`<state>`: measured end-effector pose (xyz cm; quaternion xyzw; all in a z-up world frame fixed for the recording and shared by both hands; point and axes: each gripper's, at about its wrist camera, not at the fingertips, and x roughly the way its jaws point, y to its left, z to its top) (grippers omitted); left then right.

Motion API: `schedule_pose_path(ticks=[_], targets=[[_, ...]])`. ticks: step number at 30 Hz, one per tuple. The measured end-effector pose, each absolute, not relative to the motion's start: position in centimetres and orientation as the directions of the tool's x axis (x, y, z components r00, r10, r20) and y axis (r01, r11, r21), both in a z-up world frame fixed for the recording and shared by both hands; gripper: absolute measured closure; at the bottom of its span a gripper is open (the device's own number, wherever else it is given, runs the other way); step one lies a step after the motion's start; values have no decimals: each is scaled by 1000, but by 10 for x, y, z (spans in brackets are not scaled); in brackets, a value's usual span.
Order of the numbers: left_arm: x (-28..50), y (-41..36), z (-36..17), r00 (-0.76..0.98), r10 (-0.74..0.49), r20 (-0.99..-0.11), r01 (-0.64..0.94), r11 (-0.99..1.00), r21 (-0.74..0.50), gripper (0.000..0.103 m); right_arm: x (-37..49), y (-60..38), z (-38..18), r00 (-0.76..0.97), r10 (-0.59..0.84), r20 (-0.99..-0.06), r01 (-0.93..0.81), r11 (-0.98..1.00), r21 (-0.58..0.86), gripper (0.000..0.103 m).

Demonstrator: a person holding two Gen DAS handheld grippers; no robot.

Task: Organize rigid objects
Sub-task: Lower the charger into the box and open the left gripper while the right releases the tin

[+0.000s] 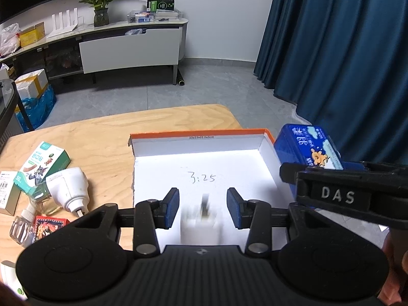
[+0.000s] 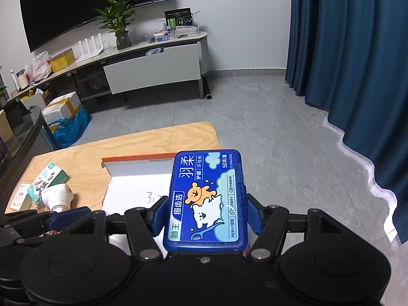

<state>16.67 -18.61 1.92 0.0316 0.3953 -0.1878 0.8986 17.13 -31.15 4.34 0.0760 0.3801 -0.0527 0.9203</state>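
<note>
The wooden table (image 1: 102, 137) carries the job, and the big white tray-box with the orange rim (image 1: 199, 134) sits in the middle of it, floor almost bare apart from a handwritten scrawl, so this sort is only just getting going. Left of the box waits the pile to be cleared: a green-and-white carton (image 1: 43, 163), a white plug-in device (image 1: 67, 188), a small white box (image 1: 7, 191), a red card pack (image 1: 49, 225) and a little clear bottle (image 1: 21, 225). The right gripper (image 2: 205, 214) is angled down over the box's right rim, its blue pads clamped on the long sides of a blue floss-pick case (image 2: 206, 193), held lid-up and not yet set down. The left gripper (image 1: 202, 204) points down into the box, jaws narrow but apart, pads touching nothing. Between and below them is a smeared white object (image 1: 201, 227), possibly a small plug; it's too blurred to say whether it rests on the box floor.
</note>
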Motion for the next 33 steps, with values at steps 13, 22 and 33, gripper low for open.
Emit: schedule_pose_path(ticks=[13,22,33], targets=[[176,-180,8,590,-320,-742,353,928,-120,62,186,-318,29,668,0,-744,146,981,131,28],[173,-171,18,604,-294,-741,332,938,-101,58,219,-312,11,631,15,-776,122,985,119,28],[169,-155,28,628,-279,-726,312,945,-93,40,206,-309,17,647,0,-763,148,981,125,21]])
